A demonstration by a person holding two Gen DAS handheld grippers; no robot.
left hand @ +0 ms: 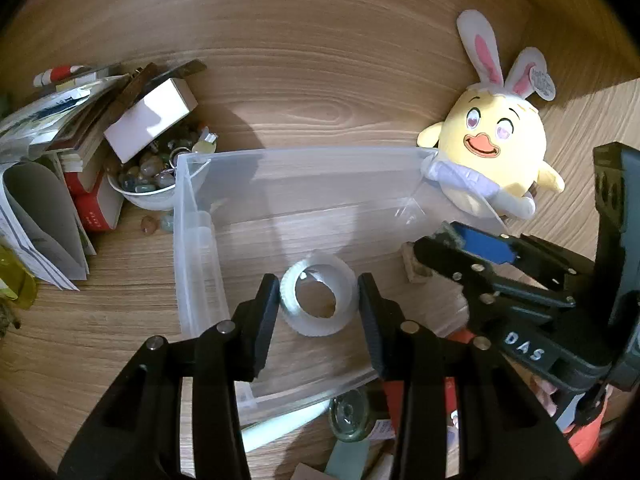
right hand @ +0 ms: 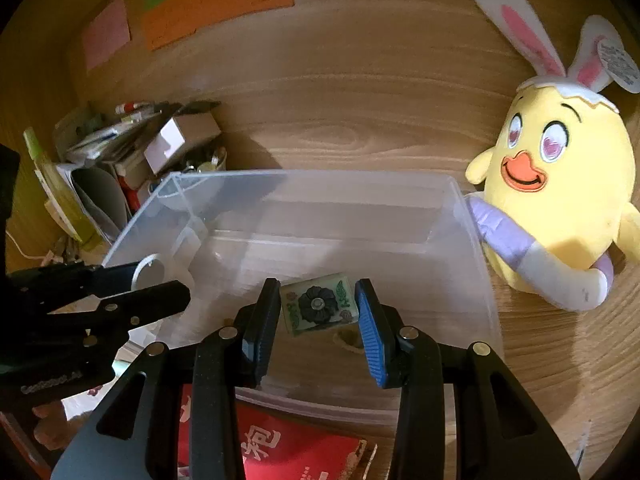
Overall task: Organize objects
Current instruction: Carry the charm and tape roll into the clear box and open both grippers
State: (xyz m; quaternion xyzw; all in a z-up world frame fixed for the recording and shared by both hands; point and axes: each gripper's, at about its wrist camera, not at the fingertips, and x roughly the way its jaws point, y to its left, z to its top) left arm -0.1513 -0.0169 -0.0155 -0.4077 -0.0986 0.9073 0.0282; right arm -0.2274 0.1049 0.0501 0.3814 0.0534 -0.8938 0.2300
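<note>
A clear bin (left hand: 188,248) sits on the wooden desk (left hand: 320,92), and both grippers reach over its near rim; the left gripper (left hand: 319,298) has its jaws apart, with a roll of tape (left hand: 320,304) lying on the bin floor between the fingertips, close to both pads, though contact cannot be told; the right gripper (right hand: 318,306) also stands spread, its blue pads either side of a green tile (right hand: 318,305) with a dark flower and leaf marks, which lies tilted on the bin floor, apart from the right pad and very near the left one; in the left wrist view the right gripper (left hand: 460,248) comes in from the right above the bin's right side, and in the right wrist view the left gripper (right hand: 160,284) shows at the left with the tape (right hand: 152,272) at its tips; a yellow chick plush (left hand: 496,132) with bunny ears leans against the bin's far right corner, its pale arm touching the rim; beyond the far left corner stands a white bowl (left hand: 148,196) of polished stones, with a white box (left hand: 152,118) tilted over it and a heap of books (left hand: 80,160) and papers beside it; a few stones (left hand: 156,224) lie loose on the desk just in front of the bowl; orange paper (right hand: 216,4) and pink paper (right hand: 106,32) are on the surface farther back; in front of the bin, near the cameras, lie a red packet (right hand: 288,440) with white characters and a small glass jar (left hand: 352,416).
</note>
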